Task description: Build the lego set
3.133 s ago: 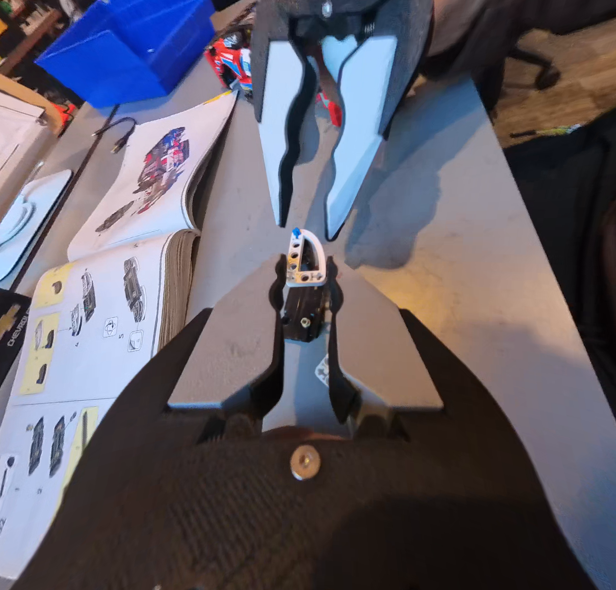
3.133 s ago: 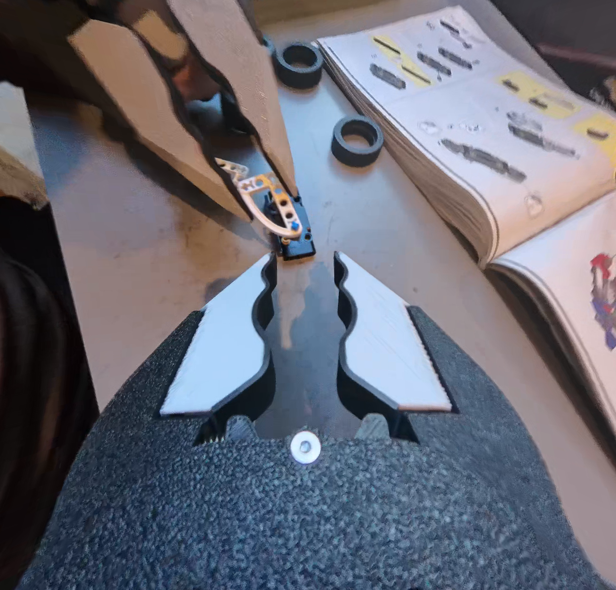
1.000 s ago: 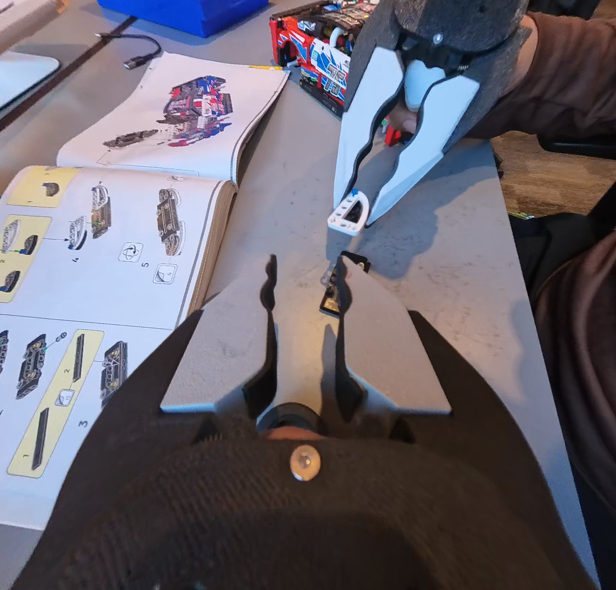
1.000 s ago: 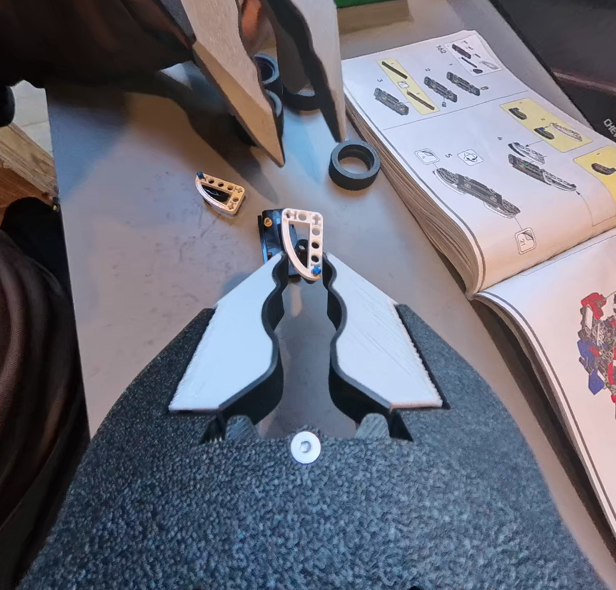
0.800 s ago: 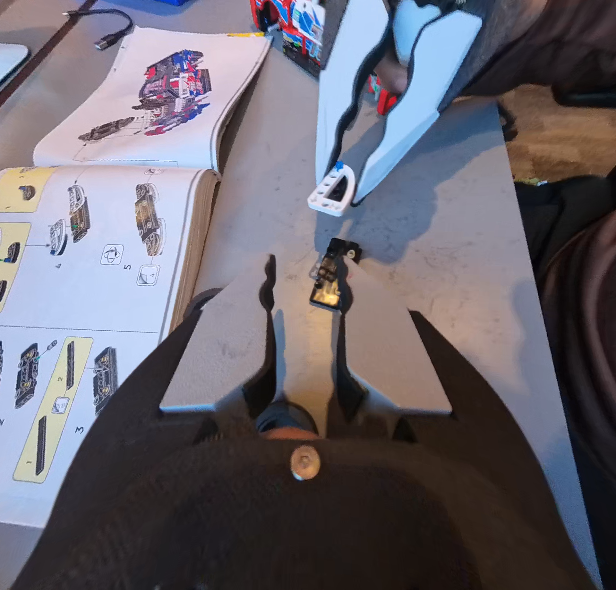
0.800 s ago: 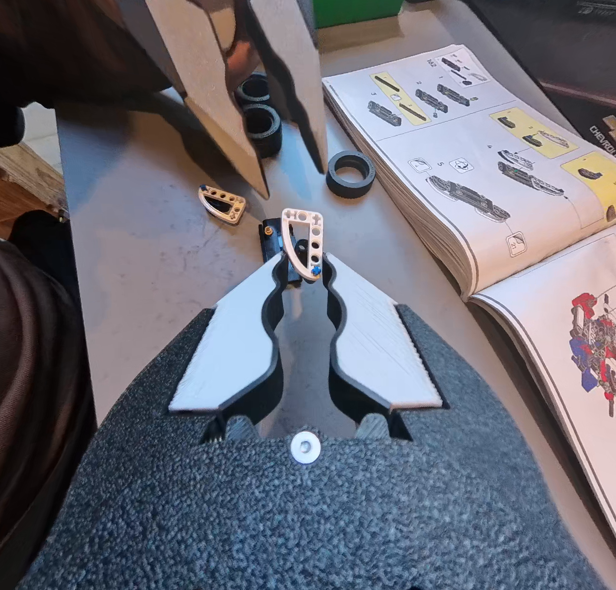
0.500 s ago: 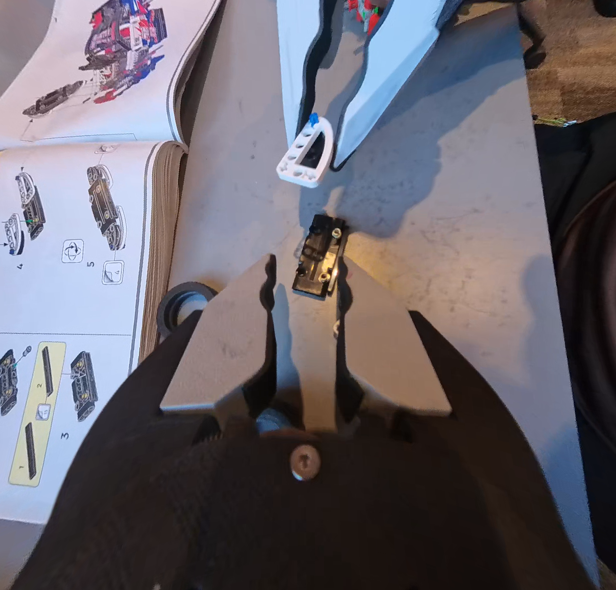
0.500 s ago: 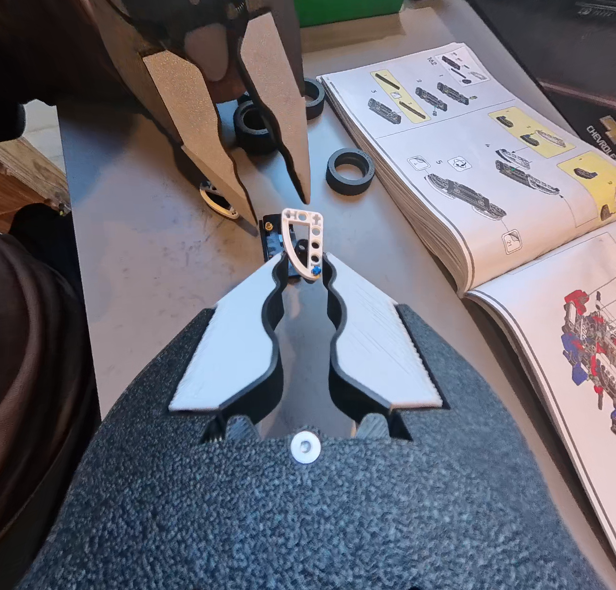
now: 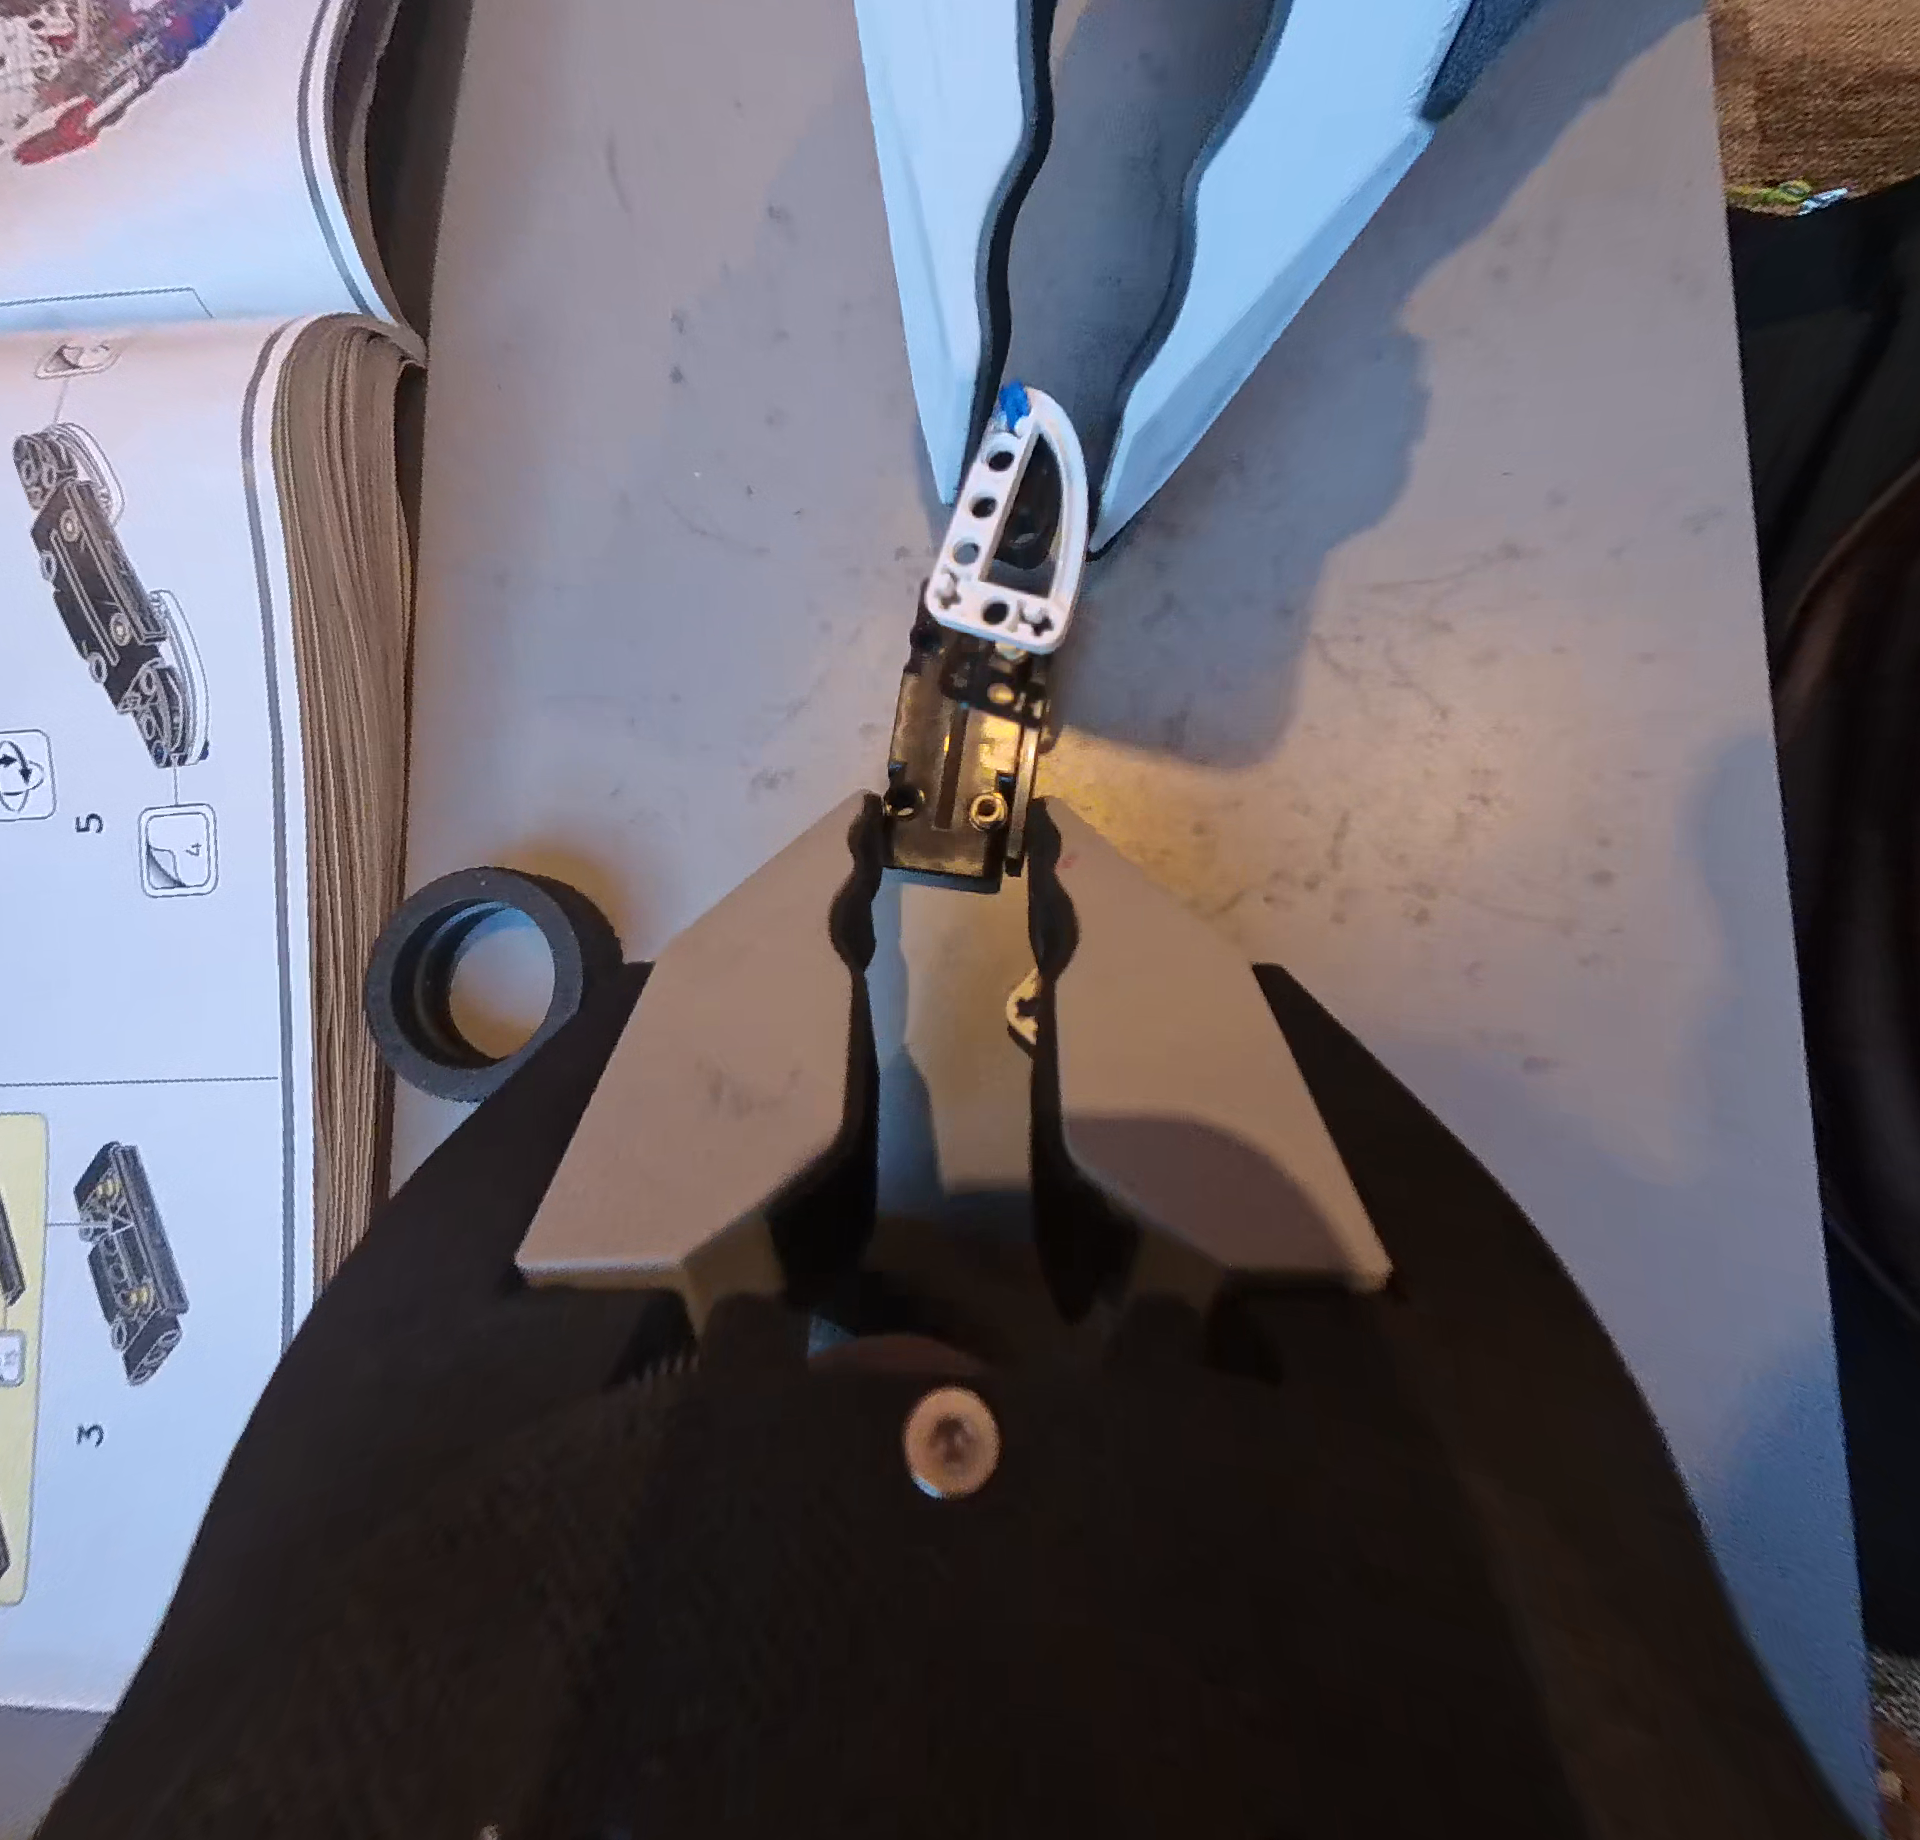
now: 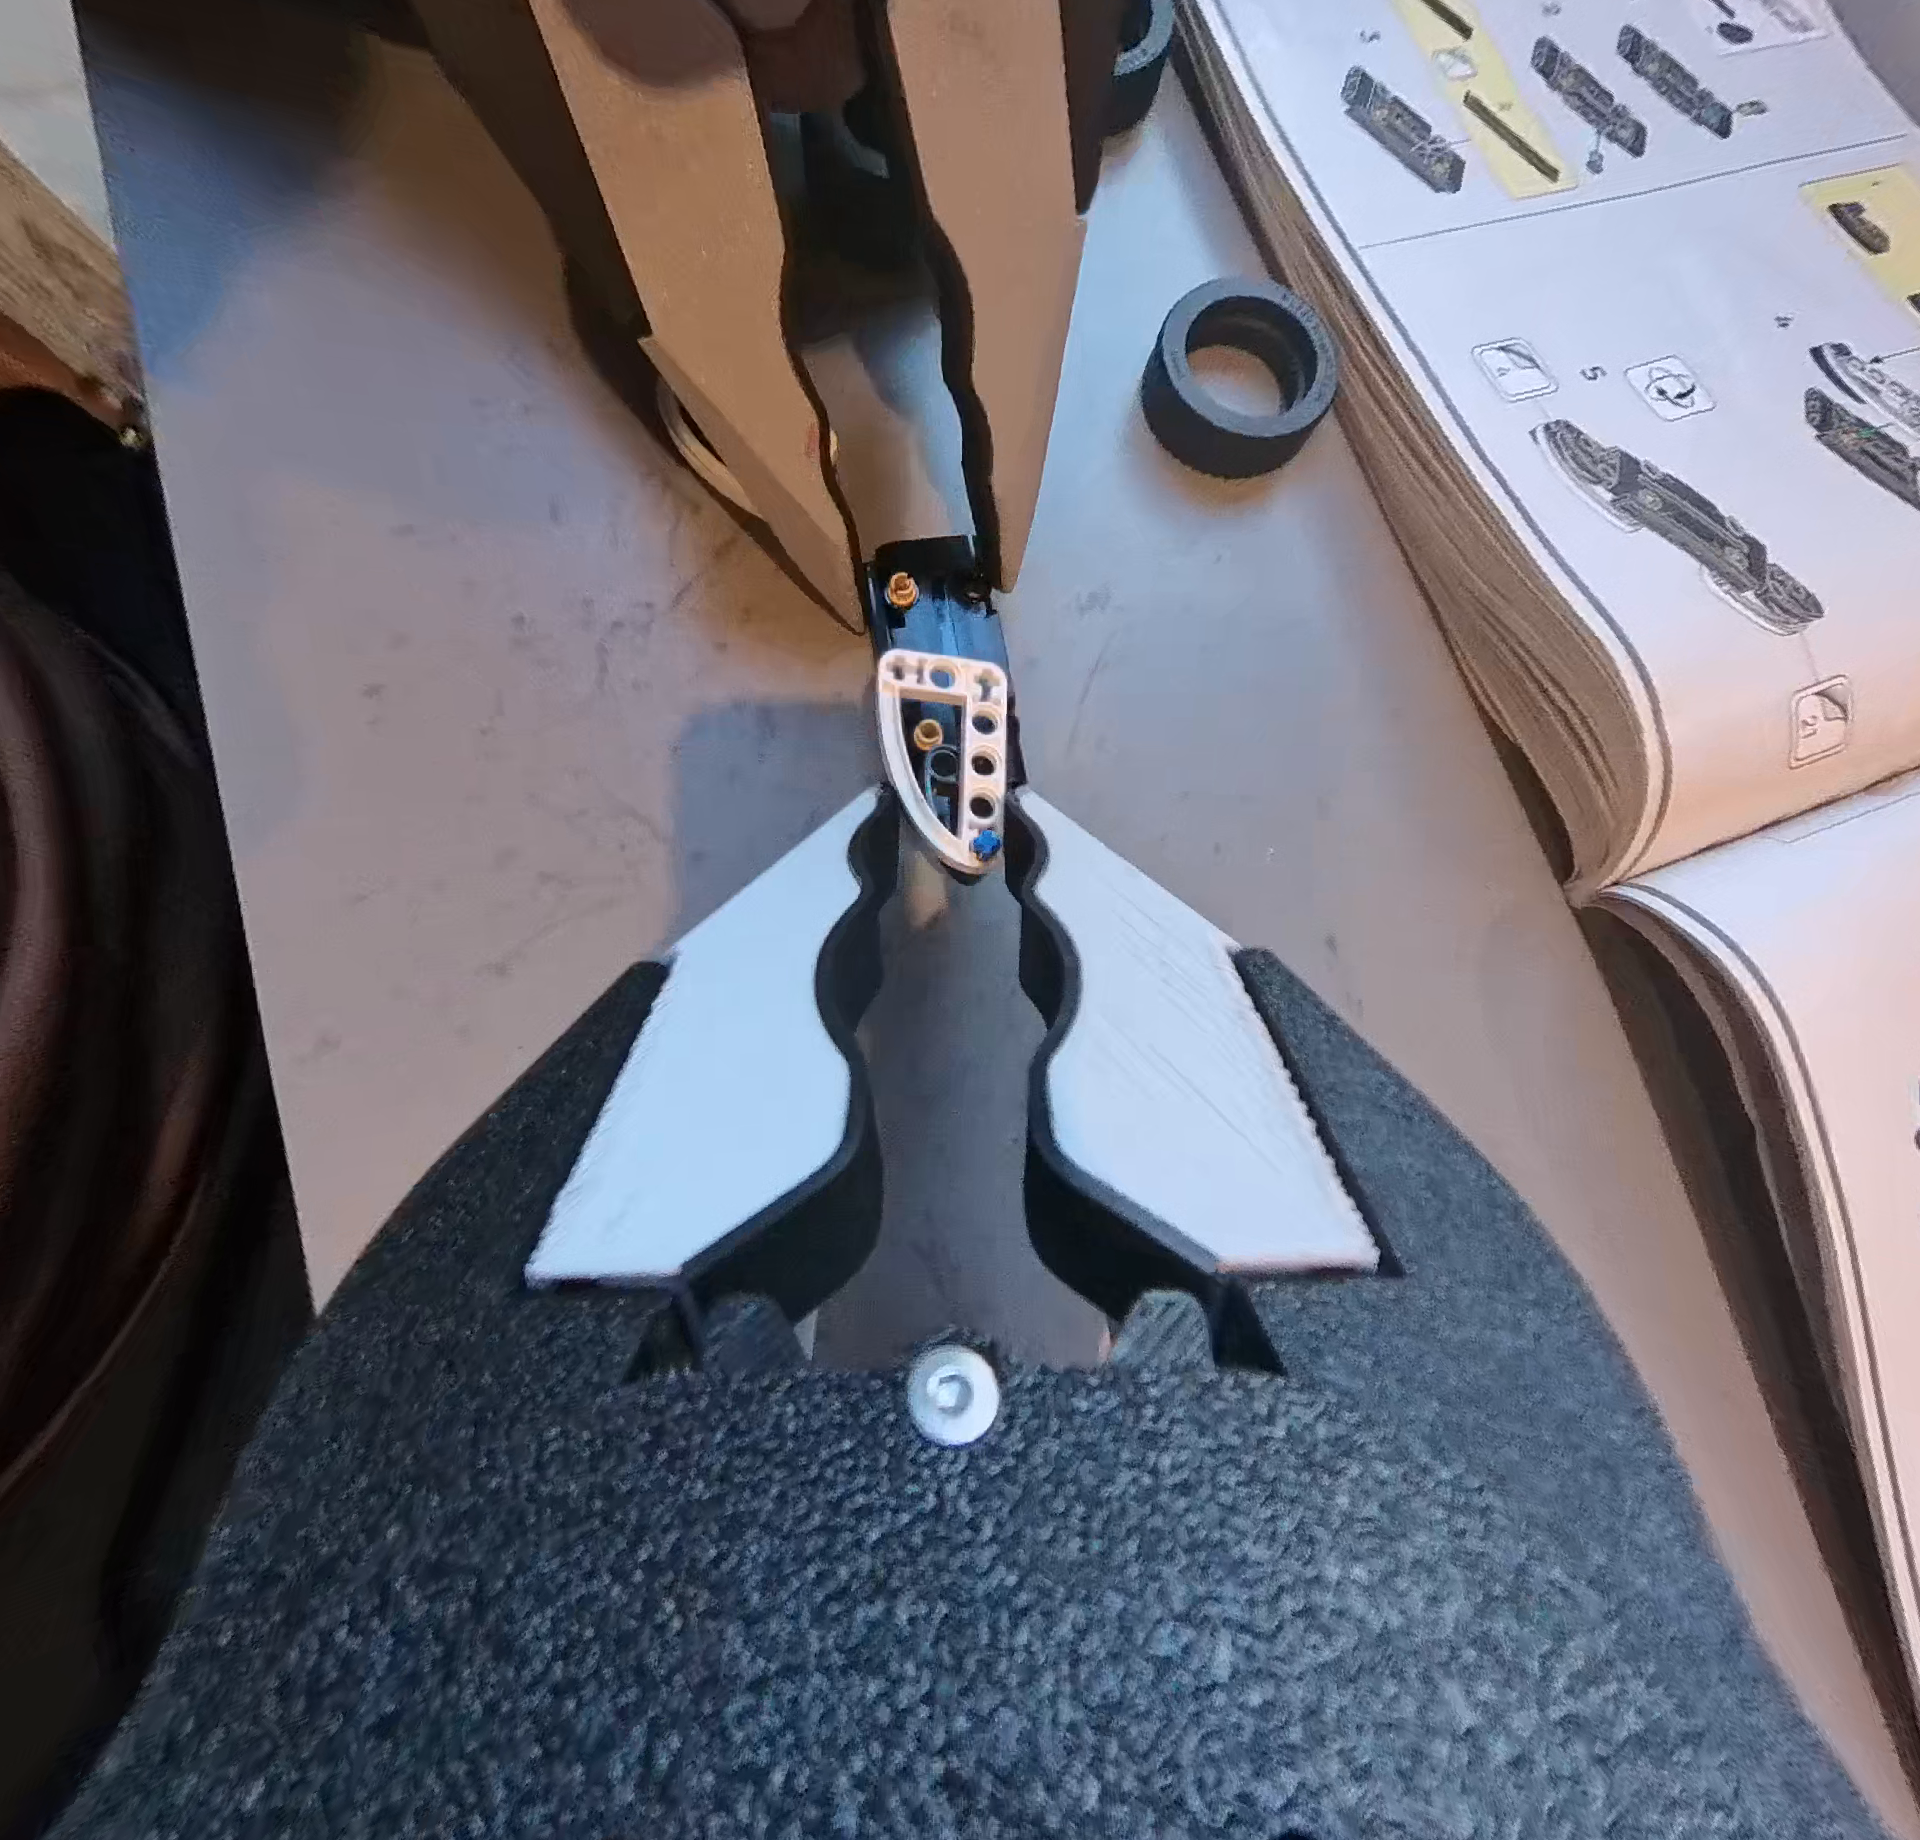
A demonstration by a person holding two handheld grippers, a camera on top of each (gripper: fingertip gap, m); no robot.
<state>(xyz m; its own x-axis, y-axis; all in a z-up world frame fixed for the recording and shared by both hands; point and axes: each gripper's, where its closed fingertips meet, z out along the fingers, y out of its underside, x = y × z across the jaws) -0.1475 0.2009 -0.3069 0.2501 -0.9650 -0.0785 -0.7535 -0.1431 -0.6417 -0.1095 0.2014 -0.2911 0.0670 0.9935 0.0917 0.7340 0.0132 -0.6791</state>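
A small black Lego block (image 9: 951, 782) lies on the grey table (image 9: 1455, 855). My left gripper (image 9: 951, 819) is shut on its near end; it also shows in the right wrist view (image 10: 928, 595). My right gripper (image 10: 951, 808) is shut on a white curved beam piece (image 10: 940, 751) with a blue pin and holds it against the block's other end (image 10: 935, 595). In the left wrist view the right gripper (image 9: 1029, 507) comes in from above with the white piece (image 9: 1003, 554). A second white curved piece (image 9: 1027, 1011) lies partly hidden under my left finger.
An open instruction book (image 9: 135, 647) lies along the left of the table; it is on the right in the right wrist view (image 10: 1558, 440). A black tyre (image 9: 478, 980) sits beside its pages (image 10: 1236, 388). Another tyre (image 10: 1143, 34) lies farther back. The tips of one gripper are about 5 centimeters away from the tips of the other. My left tips are roughly 12 centimeters from the open instruction book (image 9: 135, 647). The right camera catches it too, in the right wrist view (image 10: 1631, 487).
My left gripper has moved forward and closed on the black block. My right gripper has brought the white piece down onto the block's end.
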